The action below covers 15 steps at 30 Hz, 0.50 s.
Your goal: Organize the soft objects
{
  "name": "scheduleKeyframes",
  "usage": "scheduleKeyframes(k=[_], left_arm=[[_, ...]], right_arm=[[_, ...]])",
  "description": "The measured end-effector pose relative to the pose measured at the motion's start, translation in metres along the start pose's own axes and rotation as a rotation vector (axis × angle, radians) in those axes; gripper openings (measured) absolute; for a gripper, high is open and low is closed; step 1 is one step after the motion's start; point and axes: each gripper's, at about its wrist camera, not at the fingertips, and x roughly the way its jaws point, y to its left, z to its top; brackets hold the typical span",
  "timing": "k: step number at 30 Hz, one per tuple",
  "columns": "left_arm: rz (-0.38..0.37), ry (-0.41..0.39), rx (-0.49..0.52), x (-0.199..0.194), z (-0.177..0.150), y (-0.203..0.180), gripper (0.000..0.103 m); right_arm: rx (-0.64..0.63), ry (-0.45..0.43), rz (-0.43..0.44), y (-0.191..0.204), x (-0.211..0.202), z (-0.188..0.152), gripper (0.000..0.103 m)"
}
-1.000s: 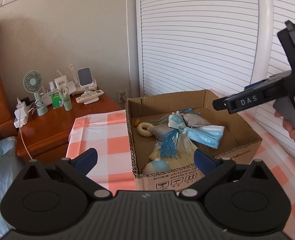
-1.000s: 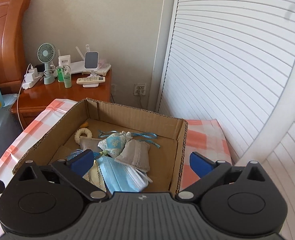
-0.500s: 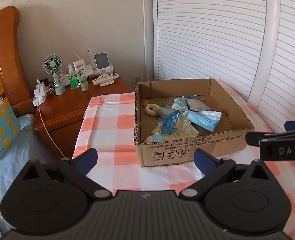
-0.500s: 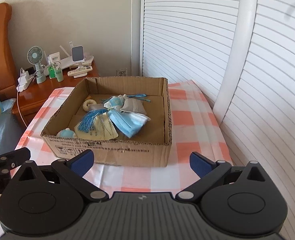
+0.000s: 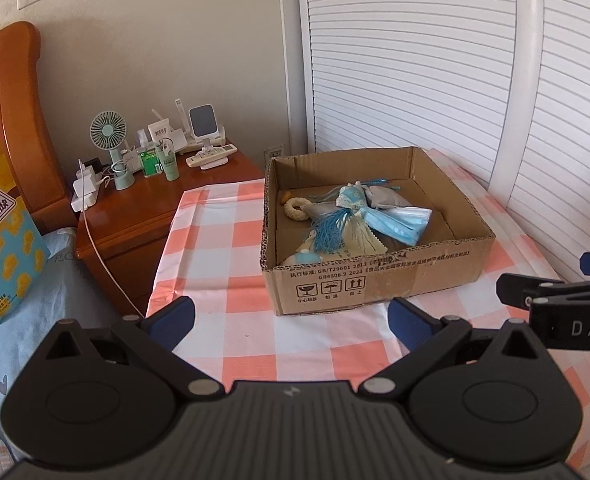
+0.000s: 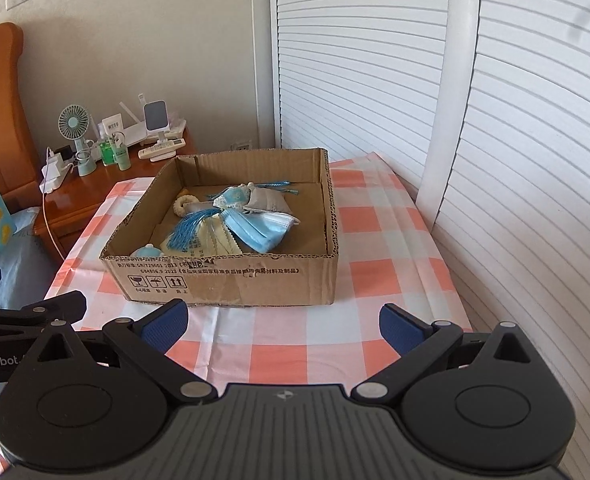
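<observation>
A shallow cardboard box (image 5: 375, 284) (image 6: 231, 284) stands on the checked tablecloth (image 5: 223, 248) (image 6: 375, 248). Inside lie soft items: a blue face mask (image 5: 399, 222) (image 6: 261, 230), a grey pouch (image 5: 387, 200) (image 6: 269, 202), a blue tassel (image 5: 331, 232) (image 6: 185, 232), a cream ring (image 5: 297, 210) (image 6: 185, 204) and pale yellow cloths (image 5: 359, 242) (image 6: 215, 244). My left gripper (image 5: 291, 320) is open and empty, well short of the box front. My right gripper (image 6: 281, 324) is open and empty too, also in front of the box. Each gripper's body shows at the other view's edge.
A wooden nightstand (image 5: 143, 208) (image 6: 95, 184) at the left carries a small fan (image 5: 109, 136), bottles, a remote and a charger with a white cable. White louvred doors (image 5: 415, 60) (image 6: 375, 60) stand behind the table. A bed with a yellow-blue bag (image 5: 3, 248) lies left.
Both grippers have drawn back from over the box to in front of it, both open throughout. The box contents have not moved.
</observation>
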Motion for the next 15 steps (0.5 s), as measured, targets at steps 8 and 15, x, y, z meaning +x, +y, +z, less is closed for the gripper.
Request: scheduleKeyframes(k=[8,15], left_arm=[[0.000,-0.001,0.003,-0.0009,0.0008,-0.0026,0.102],[0.003,-0.001,0.005,-0.0009,0.0014,-0.0032,0.102]], right_arm=[[0.000,0.003,0.008,-0.0014,0.0003,-0.0012,0.103],[0.008,-0.001,0.008,-0.0050,0.0008,-0.0016,0.103]])
